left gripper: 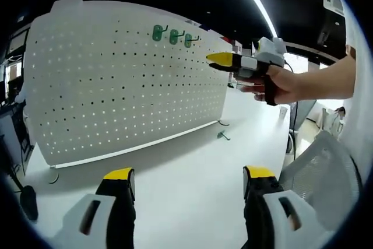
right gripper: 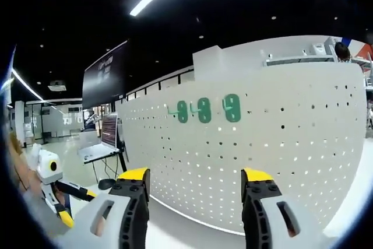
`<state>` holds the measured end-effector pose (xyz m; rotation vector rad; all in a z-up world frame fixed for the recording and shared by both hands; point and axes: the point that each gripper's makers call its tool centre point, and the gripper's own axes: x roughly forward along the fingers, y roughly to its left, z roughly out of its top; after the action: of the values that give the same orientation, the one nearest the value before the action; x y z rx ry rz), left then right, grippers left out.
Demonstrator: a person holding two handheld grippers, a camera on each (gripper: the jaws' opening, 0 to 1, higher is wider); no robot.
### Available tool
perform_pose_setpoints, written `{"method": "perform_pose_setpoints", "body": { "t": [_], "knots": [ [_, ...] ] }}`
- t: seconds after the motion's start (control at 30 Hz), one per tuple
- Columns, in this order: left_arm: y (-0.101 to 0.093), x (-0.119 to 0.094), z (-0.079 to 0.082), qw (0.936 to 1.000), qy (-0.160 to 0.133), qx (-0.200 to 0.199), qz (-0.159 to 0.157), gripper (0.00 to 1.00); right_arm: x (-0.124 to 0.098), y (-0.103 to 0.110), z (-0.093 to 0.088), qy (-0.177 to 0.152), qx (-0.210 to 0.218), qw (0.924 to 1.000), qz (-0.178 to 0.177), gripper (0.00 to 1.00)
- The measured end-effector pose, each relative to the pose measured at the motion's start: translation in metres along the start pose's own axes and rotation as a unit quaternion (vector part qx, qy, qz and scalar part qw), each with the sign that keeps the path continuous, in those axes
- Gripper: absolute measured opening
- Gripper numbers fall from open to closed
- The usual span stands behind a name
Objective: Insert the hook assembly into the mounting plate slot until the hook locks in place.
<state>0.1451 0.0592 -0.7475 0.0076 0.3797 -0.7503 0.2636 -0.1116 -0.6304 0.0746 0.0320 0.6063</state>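
- Three green hooks (left gripper: pixel 173 35) hang in a short row near the top edge of the white pegboard (left gripper: pixel 105 91), upper middle of the left gripper view; in the right gripper view the same hooks (right gripper: pixel 204 111) sit at mid-height, just above my jaws, on the board (right gripper: pixel 291 155).
- One more green hook (left gripper: pixel 223 136) lies loose on the white table (left gripper: pixel 186 185), right of centre in the left gripper view, near the board's foot at its far end.
- My left gripper (left gripper: pixel 189 182) rises from the bottom of its view with jaws wide apart and nothing between them, low over the table and well apart from the loose hook.
- My right gripper (right gripper: pixel 195 182) also stands wide and empty in its own view. From the left gripper view I see it (left gripper: pixel 224 59) in my hand (left gripper: pixel 285 83) at the upper right, yellow tips pointed toward the board, near the hung row but not touching it.
- The left gripper shows again at the lower left of the right gripper view (right gripper: pixel 58 202).
- My judgement: neither gripper carries a hook, so the insertion step is between pieces, with the loose hook apparently the one left to mount.
- Next move, as I read it: bring a gripper down to the loose hook, close on its body, lift it to a free hole beside the row, and press until it seats. I cannot tell from here which way its prongs face.
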Motion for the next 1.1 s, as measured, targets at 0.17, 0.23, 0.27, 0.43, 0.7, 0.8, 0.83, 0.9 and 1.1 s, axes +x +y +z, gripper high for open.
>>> {"method": "perform_pose_setpoints", "body": {
  "t": [0.17,0.23,0.27,0.43,0.7,0.8,0.83,0.9,1.1],
  "knots": [
    [-0.002,0.001,-0.002,1.0000,0.003,0.002,-0.004,0.78,-0.020,0.001,-0.019,0.018,0.006,0.9998,0.002,0.64],
    [-0.002,0.001,-0.003,1.0000,0.005,0.001,-0.006,0.78,-0.026,0.002,-0.025,0.022,0.005,0.9997,0.004,0.64],
    [-0.002,0.001,-0.004,1.0000,0.005,0.001,-0.006,0.78,-0.029,0.002,-0.028,0.025,0.005,0.9997,0.004,0.64],
    [-0.004,0.003,-0.005,0.9999,0.007,0.001,-0.009,0.78,-0.050,0.000,-0.045,0.043,0.010,0.9990,-0.001,0.65],
    [-0.006,0.003,-0.007,0.9998,0.010,0.001,-0.015,0.78,-0.080,-0.007,-0.067,0.065,0.021,0.9975,-0.015,0.65],
    [-0.006,0.003,-0.007,0.9998,0.012,0.002,-0.017,0.78,-0.091,-0.011,-0.077,0.078,0.020,0.9966,-0.019,0.66],
    [-0.006,0.003,-0.007,0.9998,0.012,0.001,-0.017,0.78,-0.094,-0.012,-0.080,0.082,0.019,0.9962,-0.020,0.66],
    [-0.005,0.002,-0.008,0.9998,0.013,0.000,-0.016,0.78,-0.101,-0.014,-0.084,0.089,0.019,0.9956,-0.023,0.66],
    [-0.003,0.002,-0.013,0.9997,0.017,-0.006,-0.014,0.78,-0.123,-0.019,-0.099,0.111,0.022,0.9931,-0.032,0.66]
  ]
}}
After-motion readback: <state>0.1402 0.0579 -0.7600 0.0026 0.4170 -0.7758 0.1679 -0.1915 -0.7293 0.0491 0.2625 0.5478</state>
